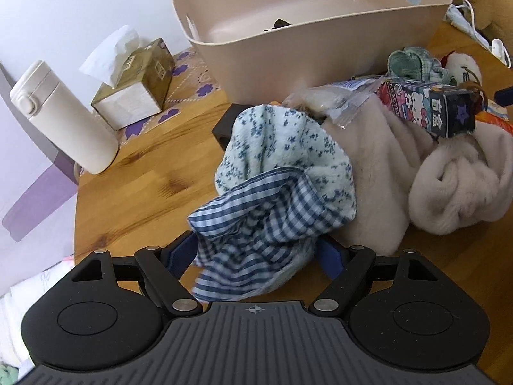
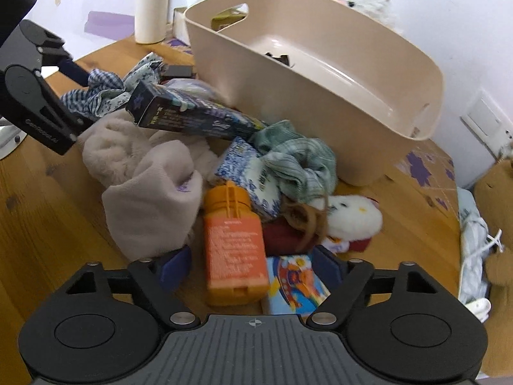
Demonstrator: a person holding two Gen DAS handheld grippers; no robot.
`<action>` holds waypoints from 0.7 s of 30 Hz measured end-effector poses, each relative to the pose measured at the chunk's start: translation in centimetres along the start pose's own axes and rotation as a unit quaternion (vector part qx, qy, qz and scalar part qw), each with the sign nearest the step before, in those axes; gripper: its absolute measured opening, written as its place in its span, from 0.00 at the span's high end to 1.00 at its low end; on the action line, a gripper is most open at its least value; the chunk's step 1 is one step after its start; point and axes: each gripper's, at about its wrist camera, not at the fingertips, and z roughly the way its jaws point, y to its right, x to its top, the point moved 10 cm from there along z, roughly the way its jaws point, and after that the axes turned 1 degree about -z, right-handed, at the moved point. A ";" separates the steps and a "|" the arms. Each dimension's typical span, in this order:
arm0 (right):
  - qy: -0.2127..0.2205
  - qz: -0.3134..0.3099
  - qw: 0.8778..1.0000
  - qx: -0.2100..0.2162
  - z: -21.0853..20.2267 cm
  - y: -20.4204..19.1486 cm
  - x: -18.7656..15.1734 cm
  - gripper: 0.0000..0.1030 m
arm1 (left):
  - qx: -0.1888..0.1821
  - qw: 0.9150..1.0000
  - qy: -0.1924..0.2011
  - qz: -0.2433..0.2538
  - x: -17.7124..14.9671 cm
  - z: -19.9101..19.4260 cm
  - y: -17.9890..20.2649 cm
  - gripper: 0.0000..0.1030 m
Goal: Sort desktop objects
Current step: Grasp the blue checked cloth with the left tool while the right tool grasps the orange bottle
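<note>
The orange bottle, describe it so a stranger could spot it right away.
Start at the big beige plastic tub on the wooden table; a heap of clutter lies in front of it. At the heap's near edge lies the orange plastic bottle, the only orange thing there, between a beige fleece cloth and a white plush toy.

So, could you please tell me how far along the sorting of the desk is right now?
Barely begun: the beige bin holds only one small dark item. In hand: the left gripper has the blue checked cloth between its fingers; the right gripper is open around the orange bottle. Left on the table: the fleece cloth, Hello Kitty box, green cloth and plush toy.
</note>
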 end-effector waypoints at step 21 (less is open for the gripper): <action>-0.005 0.052 0.996 0.076 -1.1 -0.9 -0.6 0.66 | -0.019 0.999 -0.013 -0.049 0.1 0.0 -0.1 0.83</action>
